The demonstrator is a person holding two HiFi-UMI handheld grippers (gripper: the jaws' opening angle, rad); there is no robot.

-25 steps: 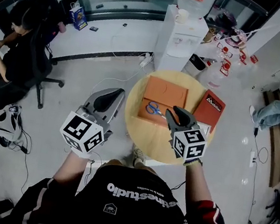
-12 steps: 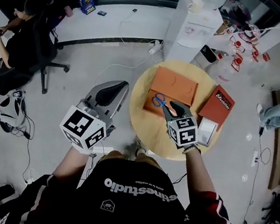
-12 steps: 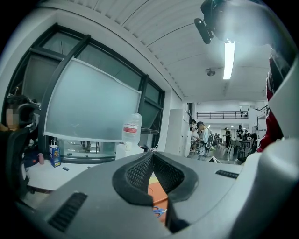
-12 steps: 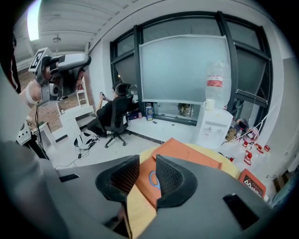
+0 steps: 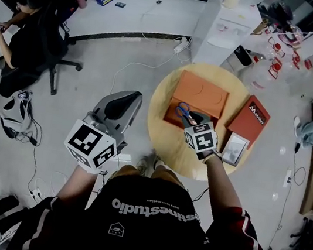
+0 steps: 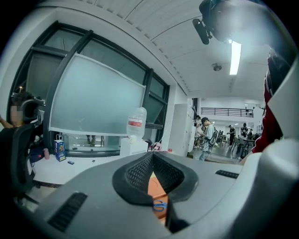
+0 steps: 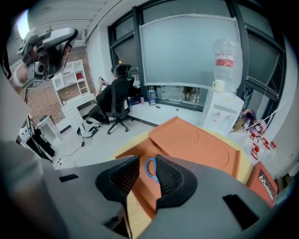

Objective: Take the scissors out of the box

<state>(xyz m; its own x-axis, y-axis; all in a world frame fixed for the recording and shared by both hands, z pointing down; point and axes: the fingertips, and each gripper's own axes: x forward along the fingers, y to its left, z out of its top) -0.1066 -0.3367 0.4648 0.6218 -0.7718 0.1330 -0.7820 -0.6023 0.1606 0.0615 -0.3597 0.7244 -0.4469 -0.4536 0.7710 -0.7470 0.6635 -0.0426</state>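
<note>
Blue-handled scissors (image 5: 184,110) lie in the open orange box (image 5: 200,94) on the round wooden table (image 5: 161,149). My right gripper (image 5: 195,122) hangs just at the scissors' near end. In the right gripper view its jaws (image 7: 145,163) stand open, and one blue handle loop (image 7: 150,169) shows in the gap, close to the right pad, above the box (image 7: 201,144). My left gripper (image 5: 118,106) hovers over the floor left of the table. Its pads (image 6: 152,156) meet at the tips with nothing held; the scissors (image 6: 159,206) and box (image 6: 156,189) show small behind them.
A dark red booklet (image 5: 255,115) and a white card (image 5: 235,148) lie on the table's right side. A white water dispenser (image 5: 224,20) stands behind the table. A person sits in an office chair (image 5: 32,35) at far left. Cables trail across the floor.
My right gripper has moved forward over the table to the scissors' handles in the box. The left gripper has stayed beside the table.
</note>
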